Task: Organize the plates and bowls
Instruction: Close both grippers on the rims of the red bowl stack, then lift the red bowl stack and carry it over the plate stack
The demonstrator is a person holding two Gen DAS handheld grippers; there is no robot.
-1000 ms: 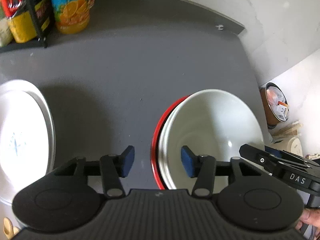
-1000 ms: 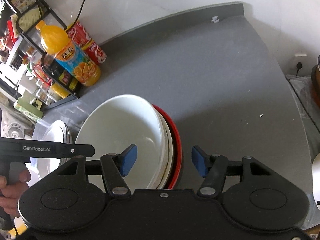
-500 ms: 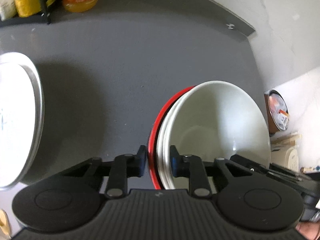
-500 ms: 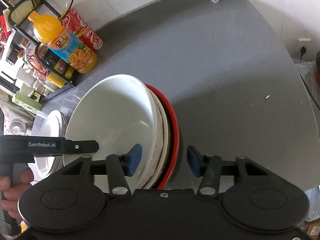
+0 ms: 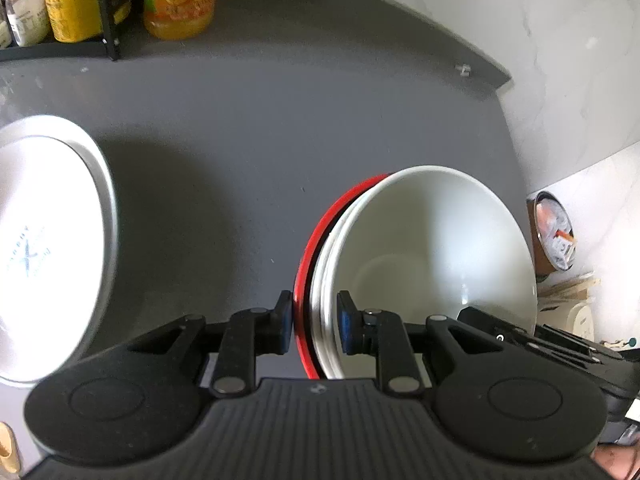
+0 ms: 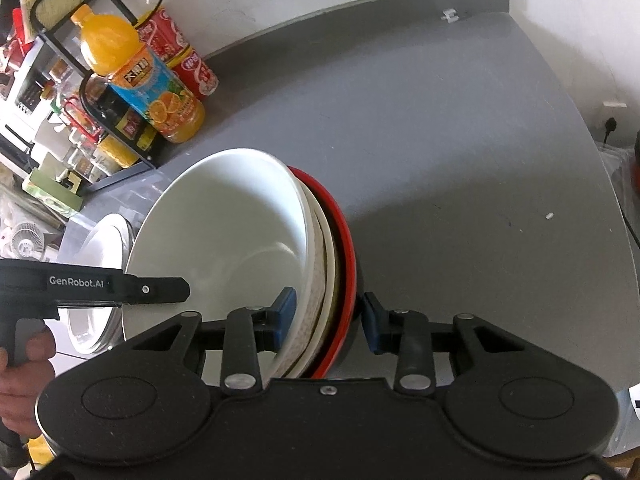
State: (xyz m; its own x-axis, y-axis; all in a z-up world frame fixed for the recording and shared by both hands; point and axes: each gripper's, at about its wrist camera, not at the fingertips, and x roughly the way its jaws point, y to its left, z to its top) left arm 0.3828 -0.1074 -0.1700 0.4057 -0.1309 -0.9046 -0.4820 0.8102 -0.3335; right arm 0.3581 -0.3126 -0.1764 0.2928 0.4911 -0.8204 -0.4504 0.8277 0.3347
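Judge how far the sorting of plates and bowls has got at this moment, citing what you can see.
Done: the bowl stack is nested, white bowls inside a red bowl, and white plates sit piled to its left. In hand: the left gripper pinches the stack's rim; the right gripper straddles the opposite rim, its outer pad apart from the red wall. Left: closing that grip and placing the stack; where cannot be told.

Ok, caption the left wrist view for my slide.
Left tool pinching the rim of the stacked bowls on the grey counter.
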